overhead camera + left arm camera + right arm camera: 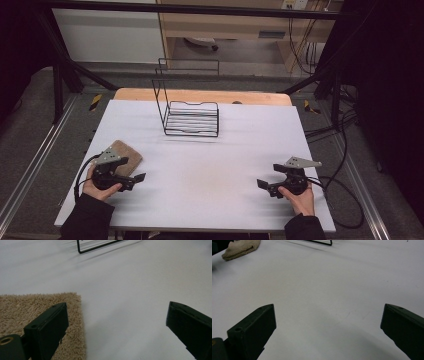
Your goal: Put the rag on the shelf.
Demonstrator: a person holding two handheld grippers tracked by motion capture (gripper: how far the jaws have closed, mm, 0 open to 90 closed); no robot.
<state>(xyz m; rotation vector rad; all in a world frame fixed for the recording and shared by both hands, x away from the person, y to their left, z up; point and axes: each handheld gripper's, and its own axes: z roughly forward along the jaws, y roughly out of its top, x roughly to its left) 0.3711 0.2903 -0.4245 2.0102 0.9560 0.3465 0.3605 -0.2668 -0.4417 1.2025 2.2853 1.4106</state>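
Writing is nowhere legible on the things at hand: the folded tan towel (124,156), the black wire rack (191,119) and the white table (210,165) carry no label that can be read, and the sticker on the wooden furniture beyond the table is too small to make out. The towel lies near the table's left edge, and the left gripper (139,177) sits just beside it on the near side, its grey plate overlapping the towel's near corner in the high view. In the left gripper view (117,322) the jaws stand wide apart with nothing between them; one jaw hangs over the towel's (37,312) fluffy edge, the other over bare table, and whether the first touches the pile cannot be told. The right gripper (261,183) rests well apart from the towel, near the table's right edge, its jaws pointing toward the middle. Its own view (328,322) shows them equally wide, empty, over plain white surface, with the towel (240,248) far off at the upper left. The rack stands toward the far side, between the two grippers and well beyond them.
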